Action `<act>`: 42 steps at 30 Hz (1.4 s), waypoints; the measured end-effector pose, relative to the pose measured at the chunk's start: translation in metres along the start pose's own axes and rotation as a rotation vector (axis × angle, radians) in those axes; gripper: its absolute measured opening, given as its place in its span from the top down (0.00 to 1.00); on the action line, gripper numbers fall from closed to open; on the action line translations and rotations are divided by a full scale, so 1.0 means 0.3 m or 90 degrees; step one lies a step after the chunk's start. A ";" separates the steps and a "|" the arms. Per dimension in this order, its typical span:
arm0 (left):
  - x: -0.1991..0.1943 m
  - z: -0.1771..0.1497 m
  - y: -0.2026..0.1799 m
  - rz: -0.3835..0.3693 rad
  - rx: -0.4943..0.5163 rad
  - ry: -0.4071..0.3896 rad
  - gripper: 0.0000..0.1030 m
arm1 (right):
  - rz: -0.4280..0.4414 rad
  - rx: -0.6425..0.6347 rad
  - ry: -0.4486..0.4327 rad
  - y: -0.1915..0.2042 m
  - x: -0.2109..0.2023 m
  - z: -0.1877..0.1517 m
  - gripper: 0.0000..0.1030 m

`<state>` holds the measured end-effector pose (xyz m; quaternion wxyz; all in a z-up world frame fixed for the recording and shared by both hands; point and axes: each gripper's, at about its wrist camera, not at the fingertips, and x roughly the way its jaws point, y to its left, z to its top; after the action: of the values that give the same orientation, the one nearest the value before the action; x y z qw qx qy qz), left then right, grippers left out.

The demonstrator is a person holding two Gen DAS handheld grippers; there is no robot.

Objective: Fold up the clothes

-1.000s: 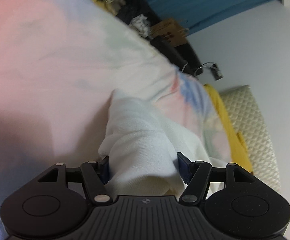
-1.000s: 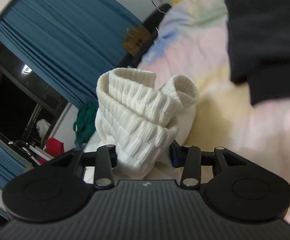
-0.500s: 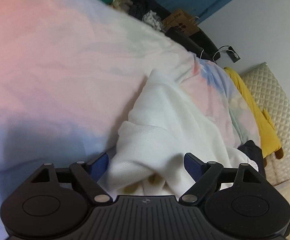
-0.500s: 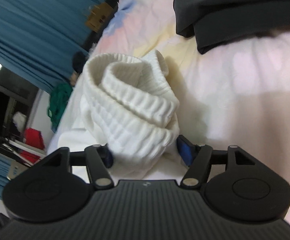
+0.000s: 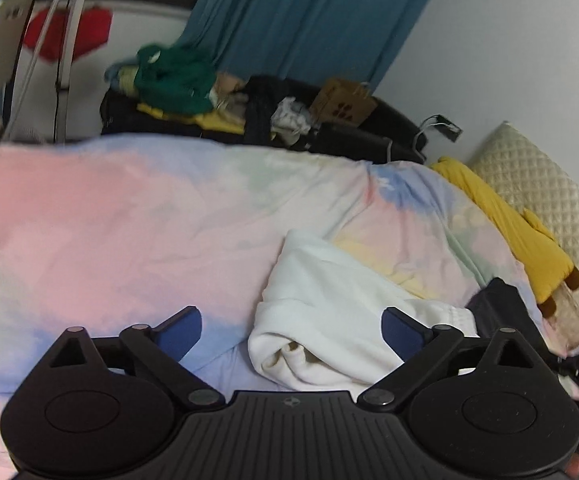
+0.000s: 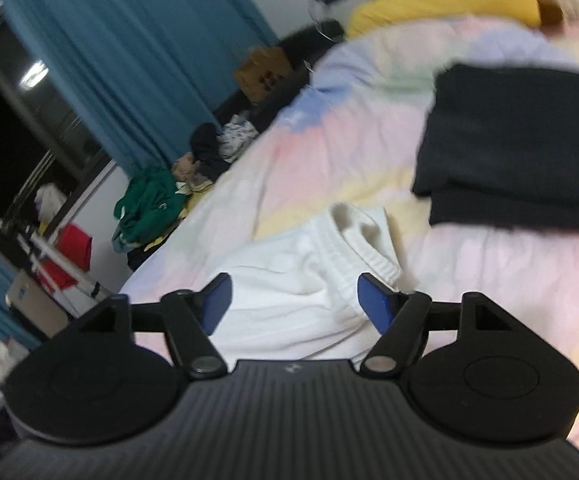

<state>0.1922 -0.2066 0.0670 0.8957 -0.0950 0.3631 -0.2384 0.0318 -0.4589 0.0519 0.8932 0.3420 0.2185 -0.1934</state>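
Observation:
A white garment (image 5: 329, 312) lies folded in a bundle on the pastel bedspread (image 5: 109, 216). My left gripper (image 5: 291, 330) hangs open just above its near end, blue pads spread wide and touching nothing. In the right wrist view the same white garment (image 6: 301, 280) shows its ribbed hem, and my right gripper (image 6: 295, 300) is open over it with nothing held. A folded black garment (image 6: 517, 144) rests on the bedspread (image 6: 329, 140) to the right, seen also as a dark edge (image 5: 501, 304) in the left wrist view.
A yellow cloth (image 5: 505, 224) and a quilted headboard (image 5: 545, 200) sit at the bed's right end. Beyond the far bed edge lie piled clothes with a green garment (image 5: 173, 76), a cardboard box (image 5: 345, 100) and blue curtains (image 5: 301, 16).
Both grippers have let go of the white garment, opened wide and pulled back. The garment now lies flat on the bed instead of being held up.

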 end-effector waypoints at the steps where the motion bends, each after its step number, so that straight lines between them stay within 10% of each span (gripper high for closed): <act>1: -0.052 -0.004 -0.014 -0.002 0.012 -0.010 0.00 | 0.003 -0.020 -0.004 0.026 -0.030 0.002 0.18; 12: -0.452 -0.163 -0.172 0.003 0.153 -0.114 0.01 | 0.043 -0.178 -0.045 0.243 -0.313 -0.135 0.19; 42: -0.462 -0.476 -0.057 0.061 0.209 -0.150 0.03 | 0.016 -0.319 -0.106 0.320 -0.271 -0.520 0.19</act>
<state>0.0004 -0.1523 0.0541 0.9457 0.0422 0.2164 -0.2390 -0.0283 -0.2683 0.0403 0.9672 0.0957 0.1810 -0.1501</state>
